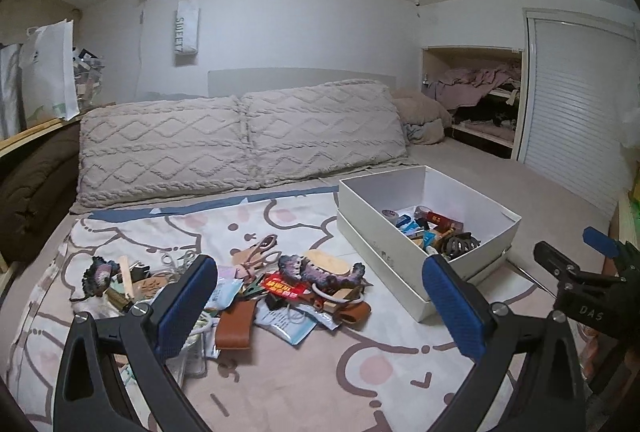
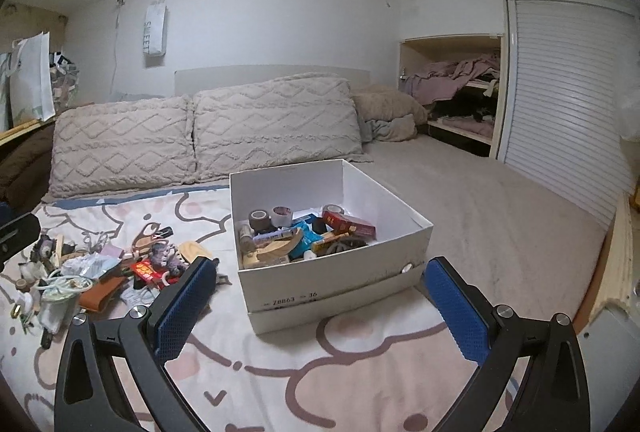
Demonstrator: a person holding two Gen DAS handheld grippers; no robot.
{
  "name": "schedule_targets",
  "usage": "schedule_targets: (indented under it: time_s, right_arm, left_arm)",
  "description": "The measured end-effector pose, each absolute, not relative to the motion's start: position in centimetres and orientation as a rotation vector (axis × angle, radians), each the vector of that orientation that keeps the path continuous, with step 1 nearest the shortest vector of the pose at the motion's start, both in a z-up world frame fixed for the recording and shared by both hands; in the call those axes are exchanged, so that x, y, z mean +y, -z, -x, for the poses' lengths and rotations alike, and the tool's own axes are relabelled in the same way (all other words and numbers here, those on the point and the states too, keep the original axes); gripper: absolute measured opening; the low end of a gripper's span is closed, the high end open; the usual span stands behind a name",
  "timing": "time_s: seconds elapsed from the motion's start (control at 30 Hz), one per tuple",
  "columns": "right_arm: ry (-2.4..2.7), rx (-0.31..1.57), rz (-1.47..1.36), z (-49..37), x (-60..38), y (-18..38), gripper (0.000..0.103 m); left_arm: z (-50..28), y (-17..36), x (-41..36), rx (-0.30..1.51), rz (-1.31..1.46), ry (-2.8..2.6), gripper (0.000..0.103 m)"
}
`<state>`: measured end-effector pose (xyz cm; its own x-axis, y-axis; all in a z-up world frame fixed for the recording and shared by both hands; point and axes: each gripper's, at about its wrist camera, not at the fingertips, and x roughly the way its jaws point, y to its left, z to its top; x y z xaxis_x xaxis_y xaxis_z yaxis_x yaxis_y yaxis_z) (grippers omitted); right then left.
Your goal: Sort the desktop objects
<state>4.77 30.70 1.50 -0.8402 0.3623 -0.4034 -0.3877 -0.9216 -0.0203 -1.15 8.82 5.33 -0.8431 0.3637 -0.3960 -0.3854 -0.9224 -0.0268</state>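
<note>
Both claws hung spread and empty over the bed: our left claw (image 1: 320, 296) faced the loose pile (image 1: 256, 292), our right claw (image 2: 318, 298) the white box (image 2: 320, 272). We judged it best to pinch one outlying piece, not the tangle.

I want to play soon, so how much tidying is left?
Some is done: the box already holds tape rolls, a red packet and other bits. Nothing is in hand now: the left claw and right claw are both open and empty. A lot is left: the pile on the blanket still has scissors, brown leather pieces and wrappers.
</note>
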Motion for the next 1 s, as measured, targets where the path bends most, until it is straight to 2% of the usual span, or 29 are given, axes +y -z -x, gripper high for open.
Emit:
schedule_targets:
  time_s: [0.4, 1.0]
  right_arm:
    - [-2.694, 0.038, 0.562, -7.6, 28.9, -1.2, 0.103]
    - [-2.719, -0.034, 0.586, -9.1, 26.6, -0.6, 0.103]
  left_arm:
    - [-1.3, -4.7, 6.1, 0.032, 0.547, -2.722, 0.103]
    - [-2.7, -2.8, 6.2, 0.080, 0.564, -2.682, 0.103]
